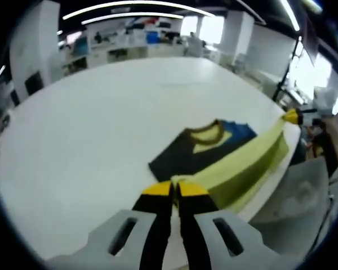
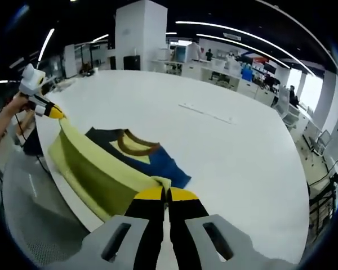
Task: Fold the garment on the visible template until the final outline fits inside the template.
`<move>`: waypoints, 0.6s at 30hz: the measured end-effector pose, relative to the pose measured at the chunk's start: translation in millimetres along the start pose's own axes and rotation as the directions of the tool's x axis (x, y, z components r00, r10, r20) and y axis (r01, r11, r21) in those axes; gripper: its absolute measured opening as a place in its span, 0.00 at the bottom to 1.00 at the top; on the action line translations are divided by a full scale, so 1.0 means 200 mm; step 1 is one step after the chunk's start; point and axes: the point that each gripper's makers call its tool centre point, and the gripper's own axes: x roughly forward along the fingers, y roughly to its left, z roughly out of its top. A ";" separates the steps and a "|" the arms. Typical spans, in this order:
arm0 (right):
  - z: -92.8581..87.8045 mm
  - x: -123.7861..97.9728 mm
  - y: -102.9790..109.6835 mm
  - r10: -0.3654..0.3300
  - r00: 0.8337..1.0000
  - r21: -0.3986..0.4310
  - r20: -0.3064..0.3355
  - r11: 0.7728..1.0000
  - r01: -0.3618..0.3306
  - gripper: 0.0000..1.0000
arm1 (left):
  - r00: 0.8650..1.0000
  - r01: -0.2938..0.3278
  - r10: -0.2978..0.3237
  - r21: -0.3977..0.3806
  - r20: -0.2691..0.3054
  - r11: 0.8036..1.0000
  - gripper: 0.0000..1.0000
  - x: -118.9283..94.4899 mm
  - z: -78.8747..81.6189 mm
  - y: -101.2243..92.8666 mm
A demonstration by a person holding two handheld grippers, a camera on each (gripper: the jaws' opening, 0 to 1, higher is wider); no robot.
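Mid-fold at the white bench (image 2: pixel 236 152): left claw (image 1: pixel 175 188) and right claw (image 2: pixel 167 193) each pinched shut on a hem corner of the garment (image 2: pixel 129 152) — yellow-green edge lifted taut, collar flat. Template apparently hidden beneath. Best carried over level, corners even — no slack.

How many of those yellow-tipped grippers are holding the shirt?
2. The left gripper pinches one corner of the shirt hem; the right gripper pinches the other, the hem stretched between them at the table edge.

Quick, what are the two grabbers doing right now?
Left gripper: shut on the garment's yellow-green hem.
Right gripper: shut on the same hem, other corner.
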 end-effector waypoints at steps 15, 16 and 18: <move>0.02 0.09 -0.05 -0.005 1.000 -0.019 -0.006 1.000 0.005 0.02 | 1.000 0.002 -0.002 0.002 0.002 1.000 0.00 0.10 0.04 0.03; 0.01 0.10 -0.05 -0.003 1.000 -0.020 -0.009 1.000 0.003 0.02 | 1.000 0.003 -0.003 0.002 0.000 1.000 0.00 0.10 0.04 0.03; 0.01 0.11 -0.06 -0.003 1.000 -0.026 -0.009 1.000 0.003 0.02 | 1.000 0.005 -0.005 0.000 -0.001 1.000 0.00 0.11 0.04 0.03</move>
